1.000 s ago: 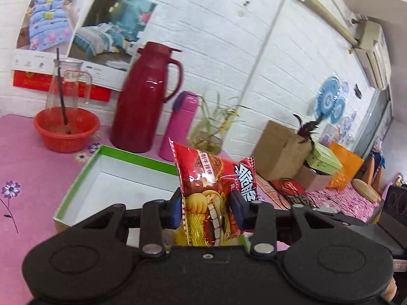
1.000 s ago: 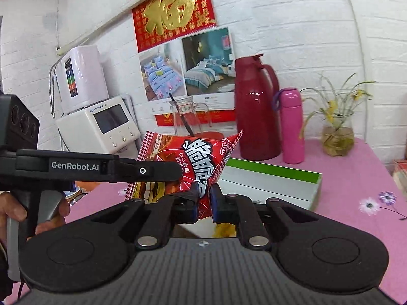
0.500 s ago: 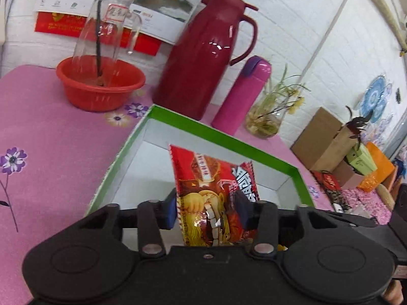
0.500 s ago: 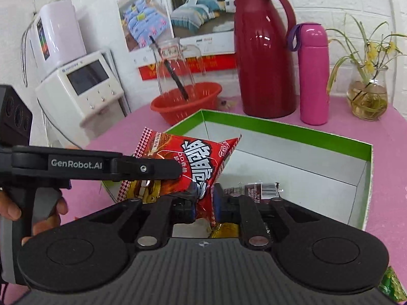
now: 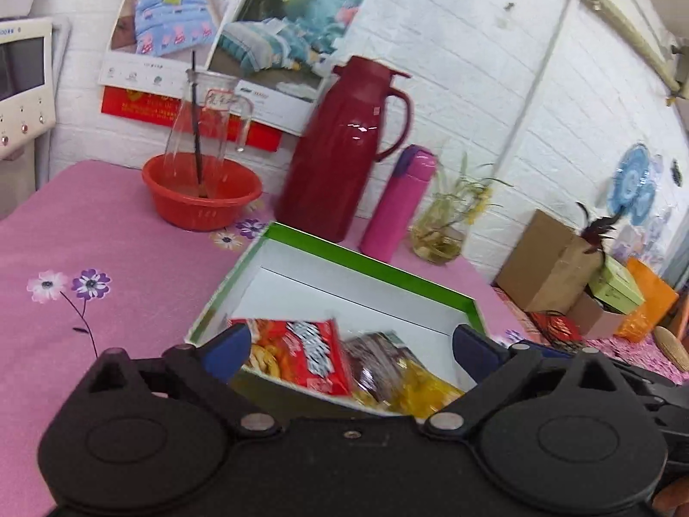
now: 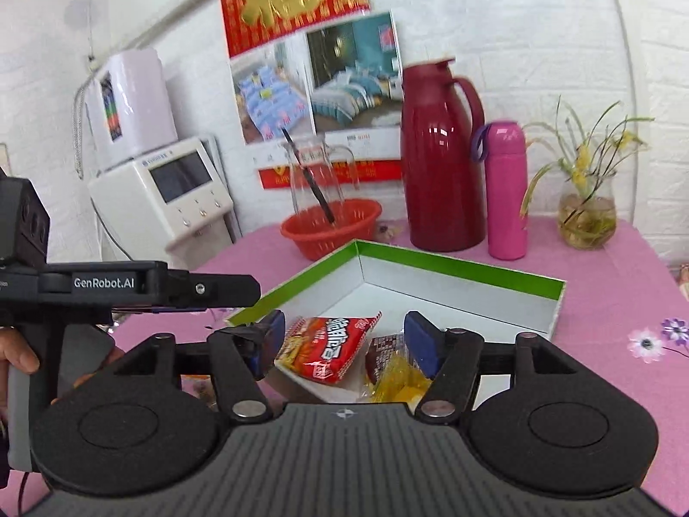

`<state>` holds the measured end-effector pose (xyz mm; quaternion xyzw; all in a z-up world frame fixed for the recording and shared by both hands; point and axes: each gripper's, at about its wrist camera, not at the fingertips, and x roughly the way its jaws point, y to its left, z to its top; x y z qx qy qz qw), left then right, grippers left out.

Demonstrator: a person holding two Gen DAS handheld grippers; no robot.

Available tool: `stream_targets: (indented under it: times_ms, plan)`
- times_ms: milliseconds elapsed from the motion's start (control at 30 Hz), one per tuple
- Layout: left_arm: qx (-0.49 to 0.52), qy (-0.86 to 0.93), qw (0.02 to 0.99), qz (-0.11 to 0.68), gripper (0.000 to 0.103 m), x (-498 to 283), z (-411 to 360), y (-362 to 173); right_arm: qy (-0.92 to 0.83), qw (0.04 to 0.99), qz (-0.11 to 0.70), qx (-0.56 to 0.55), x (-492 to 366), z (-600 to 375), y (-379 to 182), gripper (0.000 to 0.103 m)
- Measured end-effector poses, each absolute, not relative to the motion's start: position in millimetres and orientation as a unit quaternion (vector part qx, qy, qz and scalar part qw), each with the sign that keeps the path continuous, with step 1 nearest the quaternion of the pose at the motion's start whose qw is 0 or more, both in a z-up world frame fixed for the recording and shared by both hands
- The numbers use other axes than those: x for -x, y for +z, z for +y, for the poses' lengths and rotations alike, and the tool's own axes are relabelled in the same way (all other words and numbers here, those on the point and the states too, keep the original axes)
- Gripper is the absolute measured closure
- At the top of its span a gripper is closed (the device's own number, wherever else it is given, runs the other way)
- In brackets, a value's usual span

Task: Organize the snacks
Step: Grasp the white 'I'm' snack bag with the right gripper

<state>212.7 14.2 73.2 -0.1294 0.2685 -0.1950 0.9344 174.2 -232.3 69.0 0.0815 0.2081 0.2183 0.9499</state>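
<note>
Right wrist view: left hand-held gripper (image 6: 241, 286) at left, jaws spread per its own view. Red packet (image 6: 331, 347) lies in box (image 6: 456, 269), near corner, beside brown-yellow snack (image 6: 389, 368). Right hand-held gripper (image 6: 344, 336) spread, empty. Risk: low jaw sweep could snag packet or box wall, shift box on tabletop (image 6: 624, 284).

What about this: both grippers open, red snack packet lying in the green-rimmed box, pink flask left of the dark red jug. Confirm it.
One detail is wrong. In the right wrist view the pink flask stands right of the dark red jug, not left. Both grippers, left and right, are open, and the red snack packet lies in the green-rimmed box.
</note>
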Motion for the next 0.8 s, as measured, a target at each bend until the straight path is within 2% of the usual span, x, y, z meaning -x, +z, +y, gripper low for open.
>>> stream_targets:
  times_ms: [200,400,800]
  plan:
    - [0.113,-0.223,0.929,0.273,0.000,-144,-3,77,0.214,0.951,0.202,-0.095,-105,-252,70,0.000]
    - [0.096,-0.263,0.917,0.284,0.000,-88,-26,56,0.157,0.960,0.217,-0.083,-45,-270,41,0.000]
    - [0.122,-0.301,0.890,0.321,0.000,-44,-59,6,0.106,0.949,0.274,-0.115,-3,-276,-25,0.000]
